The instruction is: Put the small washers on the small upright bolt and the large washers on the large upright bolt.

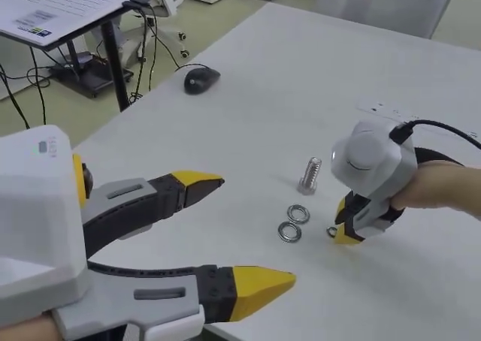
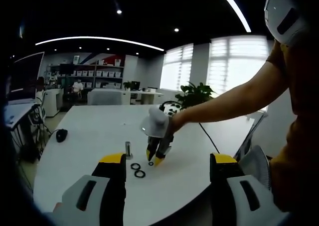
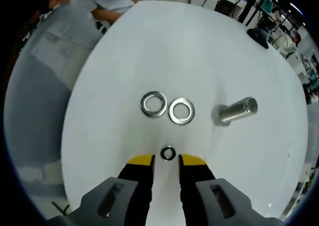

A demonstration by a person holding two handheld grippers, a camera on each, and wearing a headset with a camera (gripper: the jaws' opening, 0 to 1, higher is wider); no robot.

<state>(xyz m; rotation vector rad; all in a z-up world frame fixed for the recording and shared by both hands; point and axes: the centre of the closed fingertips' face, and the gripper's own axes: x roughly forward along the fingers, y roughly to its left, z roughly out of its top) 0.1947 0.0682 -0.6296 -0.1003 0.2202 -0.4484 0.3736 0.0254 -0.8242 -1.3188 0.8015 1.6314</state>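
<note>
White office table (image 1: 301,78). At 8 o'clock in the head view the left gripper (image 1: 257,230) hangs empty, jaws wide apart. At centre, two large washers (image 1: 281,233) lie flat side by side. At their 1 o'clock the bolt (image 1: 310,174) stands on its head, long axis vertical, threads up, bare. At 3 o'clock a small washer (image 3: 163,153) lies between the right gripper's (image 3: 168,161) narrowly parted jaws, ungripped. Seemingly nothing is threaded yet.

The plain white bench (image 1: 301,78) is uniform in tone. The silver metal threaded bolt (image 1: 310,174), two silver flat washers (image 1: 298,213) (image 1: 289,231) and the small silver ring washer (image 1: 331,231) are bare metal. The left tool (image 1: 254,230) and right tool (image 1: 347,233) are grey and black with yellow tips. The black computer mouse (image 1: 201,79) is plain.
</note>
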